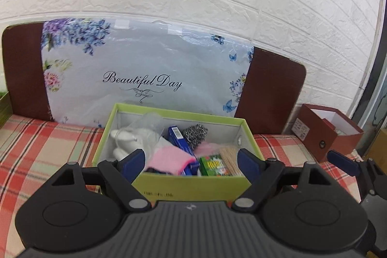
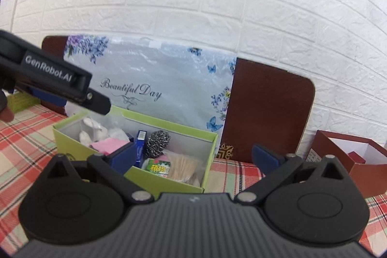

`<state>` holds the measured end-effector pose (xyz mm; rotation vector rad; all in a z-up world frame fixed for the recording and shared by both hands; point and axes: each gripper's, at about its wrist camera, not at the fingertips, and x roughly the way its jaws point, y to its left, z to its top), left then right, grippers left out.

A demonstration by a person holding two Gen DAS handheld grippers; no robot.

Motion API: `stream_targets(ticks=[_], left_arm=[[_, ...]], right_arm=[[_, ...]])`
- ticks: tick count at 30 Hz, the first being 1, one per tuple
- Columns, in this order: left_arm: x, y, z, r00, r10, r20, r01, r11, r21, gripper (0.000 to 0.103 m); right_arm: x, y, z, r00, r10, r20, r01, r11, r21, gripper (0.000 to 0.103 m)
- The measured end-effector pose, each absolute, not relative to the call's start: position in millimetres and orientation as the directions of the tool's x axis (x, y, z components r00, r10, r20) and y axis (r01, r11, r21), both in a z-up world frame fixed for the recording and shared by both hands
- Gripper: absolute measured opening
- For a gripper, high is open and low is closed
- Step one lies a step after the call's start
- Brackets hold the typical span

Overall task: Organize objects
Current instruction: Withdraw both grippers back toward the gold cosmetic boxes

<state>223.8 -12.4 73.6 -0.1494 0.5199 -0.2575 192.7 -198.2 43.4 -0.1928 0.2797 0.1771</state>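
Green box sits just beyond both grippers' spread, empty fingers.

The left gripper is covering part of the green box's far corner in the right wrist view. Small print on the box front is blurring beyond reading. The red box is hiding its contents, and a green edge is running off frame.
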Motion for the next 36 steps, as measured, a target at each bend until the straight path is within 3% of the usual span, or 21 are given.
stream_targets(ticks=[7,15,23,32,36], left_arm=[[163,1,60,0.829,-0.263,-0.493,0.165,0.958,-0.233,0.087],[117,1,21,0.77,-0.275,-0.575,0.172,0.958,-0.228,0.087],[97,18,-20,0.703,-0.237,-0.67,0.07,0.961,-0.266,0.087],[97,24,-29,0.688,-0.191,-0.7,0.029,0.971,-0.236,0.087],[102,26,-34,0.685,-0.184,-0.705,0.024,0.973,-0.231,0.087]], right_arm=[[132,-194,50,0.944,0.159,-0.288,-0.213,0.962,-0.169,0.103],[82,-188,16,0.907,0.18,-0.381,-0.233,0.968,-0.097,0.103],[54,-196,-27,0.838,0.217,-0.501,-0.217,0.974,0.06,0.103],[49,-193,-37,0.819,0.234,-0.525,-0.243,0.969,0.054,0.103],[67,-180,-34,0.805,0.282,-0.522,-0.321,0.947,0.016,0.081]])
